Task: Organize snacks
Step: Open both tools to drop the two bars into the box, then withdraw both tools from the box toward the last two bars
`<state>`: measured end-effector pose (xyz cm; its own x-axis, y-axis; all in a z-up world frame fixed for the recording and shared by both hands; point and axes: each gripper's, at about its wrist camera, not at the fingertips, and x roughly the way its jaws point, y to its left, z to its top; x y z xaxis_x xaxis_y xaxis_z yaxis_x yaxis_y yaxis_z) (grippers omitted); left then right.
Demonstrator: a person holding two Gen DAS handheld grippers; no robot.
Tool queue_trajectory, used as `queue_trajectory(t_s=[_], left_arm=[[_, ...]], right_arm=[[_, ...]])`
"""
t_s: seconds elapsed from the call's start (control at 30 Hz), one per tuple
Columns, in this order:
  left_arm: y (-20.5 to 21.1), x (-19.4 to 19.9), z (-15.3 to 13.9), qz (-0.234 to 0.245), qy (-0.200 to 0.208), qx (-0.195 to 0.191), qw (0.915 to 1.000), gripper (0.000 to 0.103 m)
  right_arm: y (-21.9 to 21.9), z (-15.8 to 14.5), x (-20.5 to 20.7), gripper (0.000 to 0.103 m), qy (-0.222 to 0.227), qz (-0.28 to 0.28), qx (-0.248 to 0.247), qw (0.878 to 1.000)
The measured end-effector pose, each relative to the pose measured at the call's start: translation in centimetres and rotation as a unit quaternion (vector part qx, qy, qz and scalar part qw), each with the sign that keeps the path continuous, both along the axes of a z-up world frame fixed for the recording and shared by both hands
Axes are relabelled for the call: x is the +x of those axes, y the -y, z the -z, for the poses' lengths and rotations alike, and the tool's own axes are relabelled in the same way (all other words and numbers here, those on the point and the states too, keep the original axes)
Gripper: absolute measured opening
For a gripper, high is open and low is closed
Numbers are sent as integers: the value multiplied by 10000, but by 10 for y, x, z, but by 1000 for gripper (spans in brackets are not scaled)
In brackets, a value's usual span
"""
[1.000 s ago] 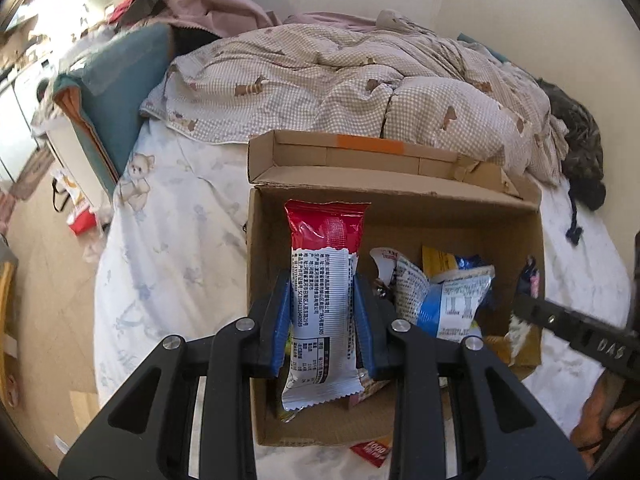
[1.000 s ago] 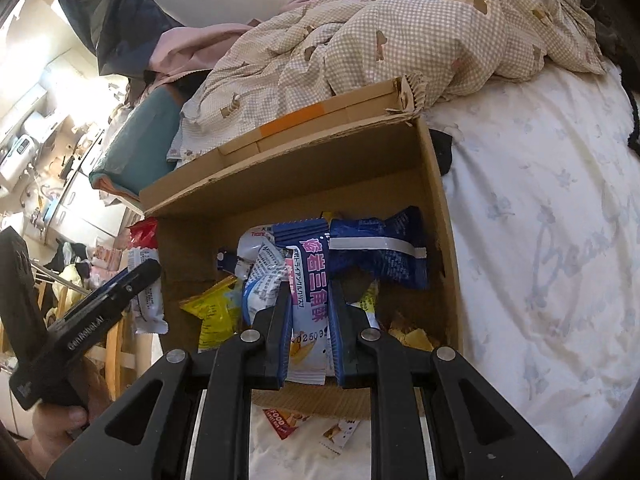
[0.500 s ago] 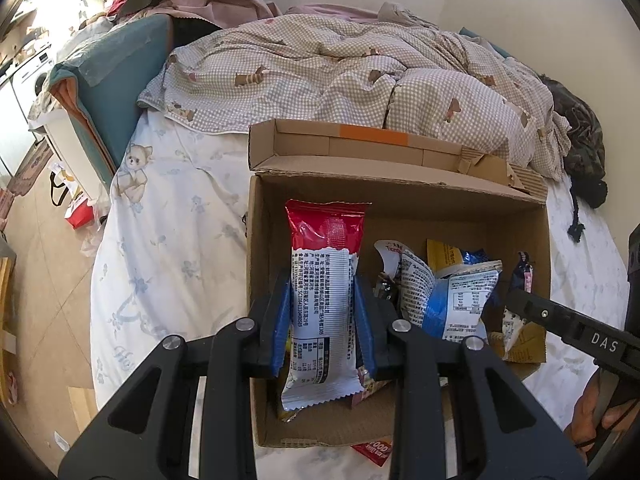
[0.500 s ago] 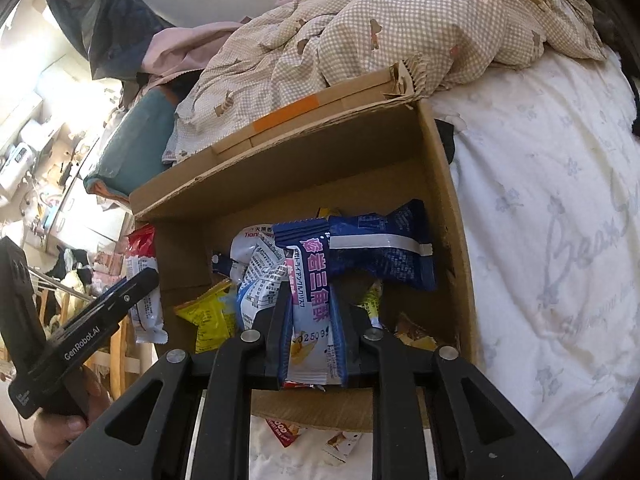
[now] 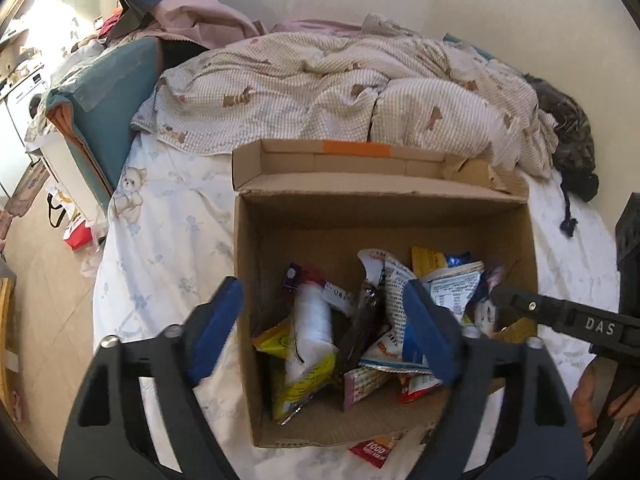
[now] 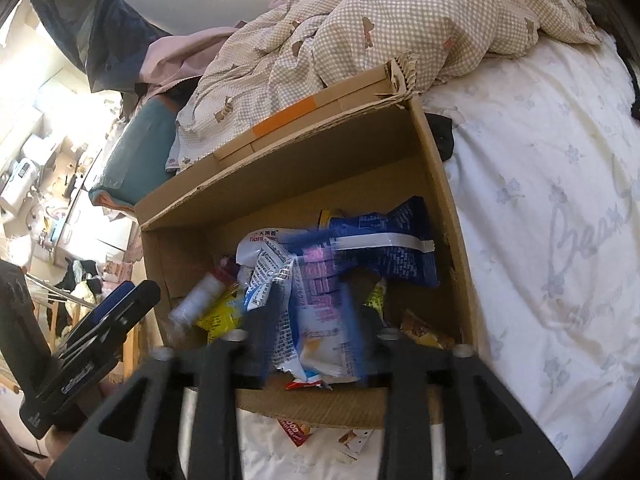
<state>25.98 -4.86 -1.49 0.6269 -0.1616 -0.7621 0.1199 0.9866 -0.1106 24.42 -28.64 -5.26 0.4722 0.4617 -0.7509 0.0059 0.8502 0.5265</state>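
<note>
An open cardboard box (image 5: 280, 216) stands on the bed and holds several snack packets. My left gripper (image 5: 320, 332) is wide open and empty above the box's left half. A red and white packet (image 5: 310, 316) lies in the box below it, blurred. My right gripper (image 6: 316, 320) is part open, its fingers (image 6: 262, 320) blurred, with a pink and white packet (image 6: 324, 320) loose between them over the box (image 6: 300, 168). A dark blue packet (image 6: 396, 248) lies behind it. The right gripper also shows in the left wrist view (image 5: 560, 316).
A checked quilt (image 5: 340, 96) is heaped behind the box. A teal cushion (image 5: 108, 92) stands at the bed's left edge, with floor beyond. A red packet (image 5: 372, 448) lies on the sheet in front of the box. Bare white sheet (image 6: 540, 200) lies right of the box.
My left gripper has opened wide and the red and white packet has dropped into the box. My right gripper has opened and its pink and white packet is coming loose.
</note>
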Motion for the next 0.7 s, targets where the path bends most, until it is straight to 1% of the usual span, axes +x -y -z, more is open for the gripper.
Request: queue_trajectory(t_s=[0.03, 0.07, 0.13, 0.3, 0.4, 0.43, 0.5, 0.6, 0.7], left_arm=[[0, -1, -2, 32, 43, -18, 10000, 81], [1, -2, -3, 46, 76, -4, 10000, 81], [2, -4, -6, 47, 169, 67, 9998, 81], [-3, -9, -13, -173, 330, 227, 9990, 81], [-12, -17, -20, -335, 425, 254, 9982, 81], [-15, -20, -21, -342, 420, 230, 9983, 81], [-20, -25, -23, -373, 388, 201, 9983, 81], [-25, -37, -26, -435, 309, 256, 9982, 81], [-25, -54, -27, -366, 292, 282, 9985, 82]], right_arm=[[-1, -1, -1, 64, 35, -25, 1, 10000], [-2, -2, -2, 68, 76, -31, -43, 10000], [-4, -6, -3, 68, 153, -63, -159, 9997], [-2, -13, -8, 69, 248, -5, -155, 9996], [-1, -20, -18, 77, 362, 82, -229, 9991], [0, -23, -22, 79, 417, 106, -250, 9988], [1, -29, -31, 87, 509, 176, -264, 9982], [2, -37, -45, 88, 568, 234, -221, 9979], [0, -39, -61, 89, 589, 211, -249, 9977]])
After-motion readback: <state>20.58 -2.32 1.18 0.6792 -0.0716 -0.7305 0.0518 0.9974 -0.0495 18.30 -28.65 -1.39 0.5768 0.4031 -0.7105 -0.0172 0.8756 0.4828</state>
